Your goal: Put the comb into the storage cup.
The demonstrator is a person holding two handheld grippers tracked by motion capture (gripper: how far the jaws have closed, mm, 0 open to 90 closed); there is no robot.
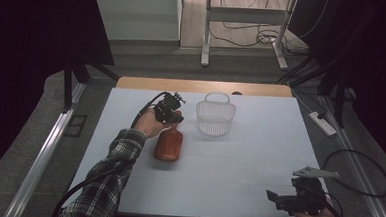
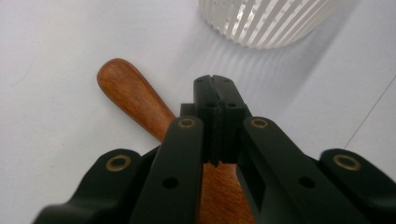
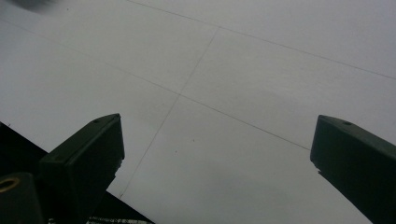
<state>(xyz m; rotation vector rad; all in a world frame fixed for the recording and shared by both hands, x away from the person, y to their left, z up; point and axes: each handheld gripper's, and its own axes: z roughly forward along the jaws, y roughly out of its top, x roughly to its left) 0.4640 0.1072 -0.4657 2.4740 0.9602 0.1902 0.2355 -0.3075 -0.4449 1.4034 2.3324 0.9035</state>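
my left gripper (image 2: 215,88) has its jaws pressed together above the wooden paddle's (image 2: 133,100) handle, pinching nothing, so i should reopen and lower them around it; right gripper (image 1: 285,199) spread, idle near the table's (image 1: 259,142) front right corner

On your tabletop (image 1: 238,161) the wooden board (image 1: 168,145) lies left of and nearer to you than the basket (image 1: 215,117), its handle pointing away toward the far edge.

Basket (image 1: 215,118) just right of wooden paddle (image 1: 169,145); rest of table (image 1: 237,181) free.
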